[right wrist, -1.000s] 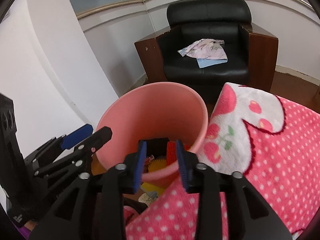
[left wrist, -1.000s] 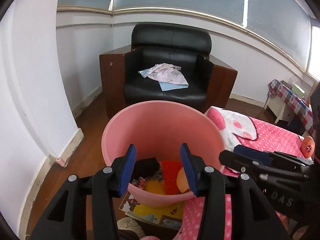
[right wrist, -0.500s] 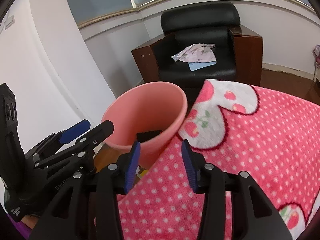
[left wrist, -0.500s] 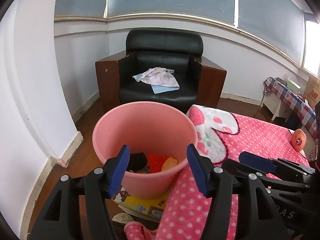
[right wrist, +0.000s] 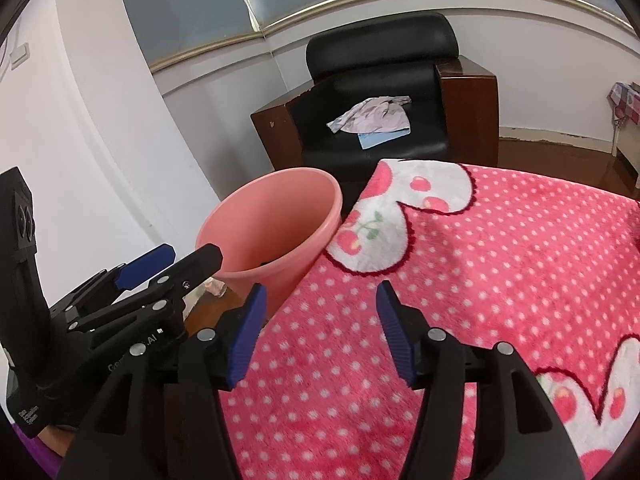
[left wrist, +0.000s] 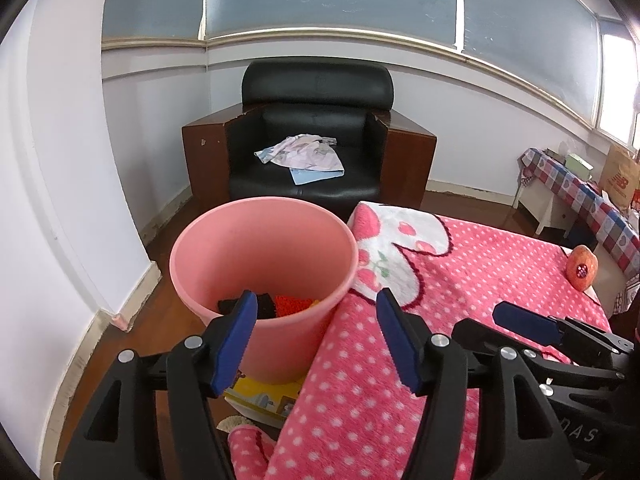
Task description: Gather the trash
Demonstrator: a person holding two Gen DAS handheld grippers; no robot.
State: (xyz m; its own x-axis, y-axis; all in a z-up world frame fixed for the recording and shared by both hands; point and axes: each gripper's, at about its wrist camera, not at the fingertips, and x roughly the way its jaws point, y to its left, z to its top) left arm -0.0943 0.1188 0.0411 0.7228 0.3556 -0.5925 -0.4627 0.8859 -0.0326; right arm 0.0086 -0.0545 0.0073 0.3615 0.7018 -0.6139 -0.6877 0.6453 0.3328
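Observation:
A pink bin (left wrist: 264, 256) stands on the floor at the bed's near left corner; it also shows in the right wrist view (right wrist: 276, 236). Black, red and orange scraps (left wrist: 280, 304) lie in its bottom. My left gripper (left wrist: 314, 334) is open and empty, just behind the bin's near rim. My right gripper (right wrist: 320, 330) is open and empty above the pink dotted blanket (right wrist: 480, 280), to the right of the bin. An orange-red ball-like object (left wrist: 581, 268) lies at the blanket's far right edge.
A black armchair (left wrist: 308, 148) with wooden sides holds a crumpled cloth (left wrist: 304, 154) behind the bin. A white wall (left wrist: 60, 200) runs along the left. A picture book (left wrist: 264, 398) lies on the floor under the bin. A checkered-cloth table (left wrist: 576, 192) stands far right.
Both grippers have pulled back and up from the bin and opened wider. The right gripper has swung right over the blanket.

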